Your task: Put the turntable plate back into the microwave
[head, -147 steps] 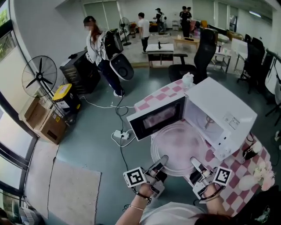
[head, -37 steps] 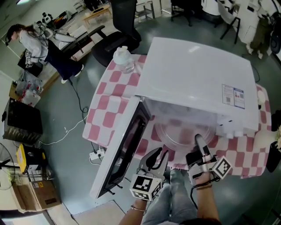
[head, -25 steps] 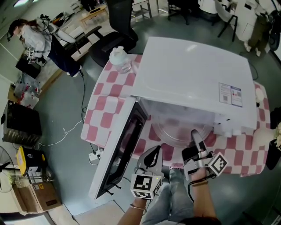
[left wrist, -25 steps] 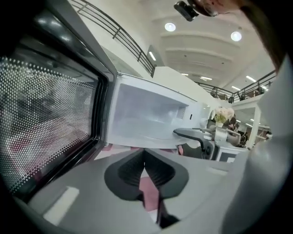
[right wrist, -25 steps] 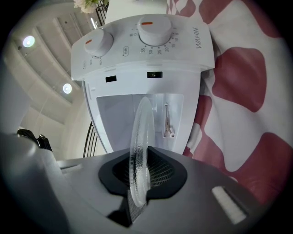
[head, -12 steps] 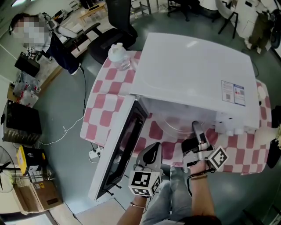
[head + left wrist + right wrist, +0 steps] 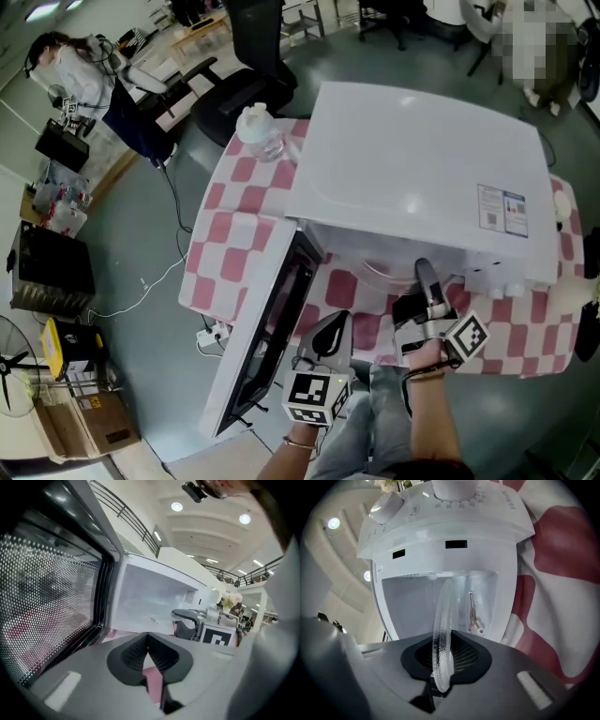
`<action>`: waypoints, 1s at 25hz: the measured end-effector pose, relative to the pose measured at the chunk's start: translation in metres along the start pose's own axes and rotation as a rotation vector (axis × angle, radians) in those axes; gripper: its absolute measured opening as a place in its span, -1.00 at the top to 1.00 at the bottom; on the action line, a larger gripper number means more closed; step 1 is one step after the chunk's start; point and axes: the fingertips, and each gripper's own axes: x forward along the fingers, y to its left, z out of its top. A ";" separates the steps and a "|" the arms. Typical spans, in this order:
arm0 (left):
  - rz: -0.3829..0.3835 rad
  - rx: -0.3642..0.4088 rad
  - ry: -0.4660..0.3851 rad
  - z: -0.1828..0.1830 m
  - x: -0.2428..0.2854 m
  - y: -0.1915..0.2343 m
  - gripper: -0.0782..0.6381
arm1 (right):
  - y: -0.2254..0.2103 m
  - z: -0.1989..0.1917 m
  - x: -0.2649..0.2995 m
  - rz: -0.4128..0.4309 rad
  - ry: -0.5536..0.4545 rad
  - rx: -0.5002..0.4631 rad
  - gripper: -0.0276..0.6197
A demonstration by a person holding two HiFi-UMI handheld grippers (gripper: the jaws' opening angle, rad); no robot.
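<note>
The clear glass turntable plate (image 7: 443, 634) reaches into the cavity of the white microwave (image 7: 422, 178), and my right gripper (image 7: 446, 660) is shut on its near rim. In the head view the right gripper (image 7: 424, 281) points into the opening and only a sliver of the plate (image 7: 382, 273) shows under the microwave's top. The roller ring (image 7: 474, 616) lies on the cavity floor. My left gripper (image 7: 328, 336) hangs shut and empty before the table edge, beside the open door (image 7: 272, 328). In the left gripper view its closed jaws (image 7: 149, 654) face the cavity.
The microwave stands on a table with a pink-and-white checked cloth (image 7: 230, 225). A clear plastic bottle (image 7: 260, 128) sits at the table's far left corner. A black office chair (image 7: 253, 75) stands behind it. Cables and a power strip (image 7: 214, 333) lie on the floor at left.
My right gripper has pushed the plate farther into the microwave, so less of the plate shows in front of the opening. The left gripper has stayed where it was.
</note>
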 end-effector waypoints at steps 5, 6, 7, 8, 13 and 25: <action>-0.007 -0.003 0.006 0.000 0.001 -0.001 0.78 | -0.002 0.002 0.006 -0.002 -0.022 0.010 0.79; -0.009 -0.003 0.007 0.000 0.002 -0.001 0.78 | -0.002 0.002 0.008 -0.005 -0.024 0.007 0.79; -0.011 -0.004 0.008 0.000 0.002 -0.002 0.78 | -0.002 0.002 0.009 -0.007 -0.026 0.004 0.79; -0.013 -0.004 0.009 -0.001 0.002 -0.002 0.78 | -0.002 0.003 0.010 -0.010 -0.027 0.002 0.79; -0.025 -0.006 0.012 -0.001 0.005 -0.006 0.78 | -0.004 0.007 0.014 -0.027 -0.040 -0.008 0.79; -0.025 -0.012 0.021 -0.003 0.008 -0.005 0.78 | -0.012 0.012 0.028 -0.070 -0.086 0.003 0.79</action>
